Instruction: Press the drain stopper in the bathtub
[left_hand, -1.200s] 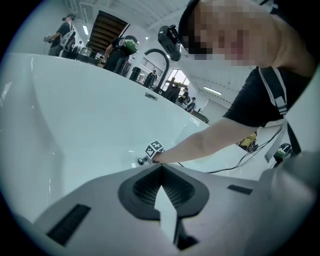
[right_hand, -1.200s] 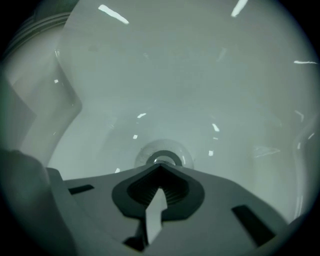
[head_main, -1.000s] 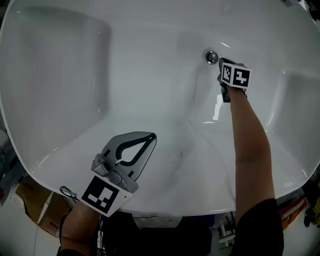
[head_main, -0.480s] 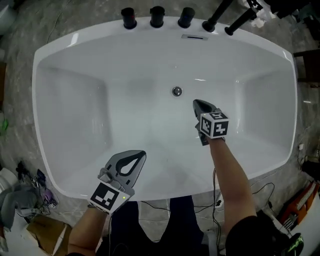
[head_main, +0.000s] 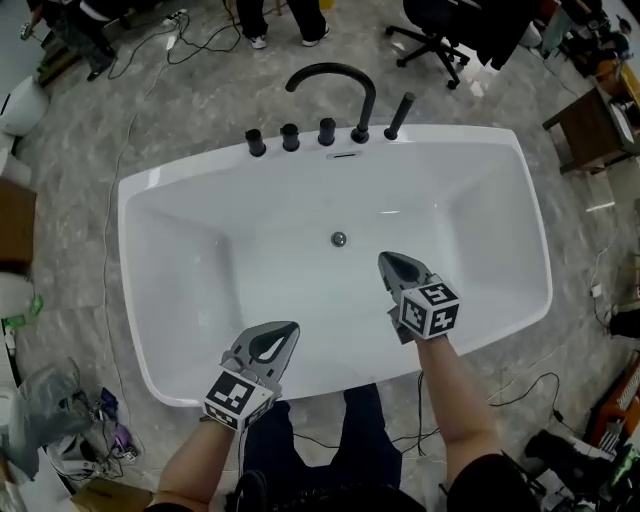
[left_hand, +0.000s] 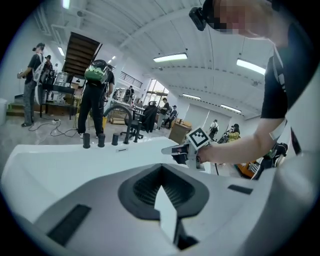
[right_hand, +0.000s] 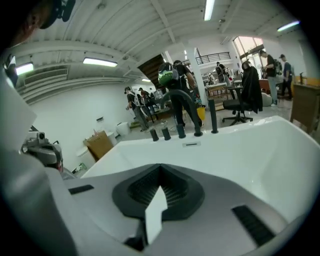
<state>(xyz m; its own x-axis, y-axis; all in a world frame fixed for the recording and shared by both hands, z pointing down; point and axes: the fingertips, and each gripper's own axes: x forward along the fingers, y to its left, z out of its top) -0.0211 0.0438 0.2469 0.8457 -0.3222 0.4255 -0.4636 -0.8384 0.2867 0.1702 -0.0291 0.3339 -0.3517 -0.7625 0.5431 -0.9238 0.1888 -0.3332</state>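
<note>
While both tongs hang over the white bathtub (head_main: 180, 280), nothing touches the drain, so I judge the press not yet made. The left tongs (head_main: 282, 336) hover above the near rim, tips together with nothing between them. They point across the tub toward the black taps (head_main: 290, 137) on the far edge. The left forearm (head_main: 190, 462) runs straight out from the body, wrist level.

Ahead of those tips and off to their right, the drain stopper (head_main: 339, 239) sits as a small round metal cap in the tub floor, apart from both tools. Whether it stands raised or sunk is too small to tell.

The right tongs (head_main: 388, 264) reach further out over the basin, likewise closed and empty. The stopper lies ahead of their tip, a little to its left and lower down. The right forearm (head_main: 452, 400) is stretched longer than the left, wrist straight, marker cube facing up.

To press well, the right tongs look the natural choice. Keep the tips closed so they act as one blunt point, and bring them down square onto the middle of the cap, not its edge. Push straight down until it gives, then lift cleanly. On glossy enamel a slanted push would likely skid off.
</note>
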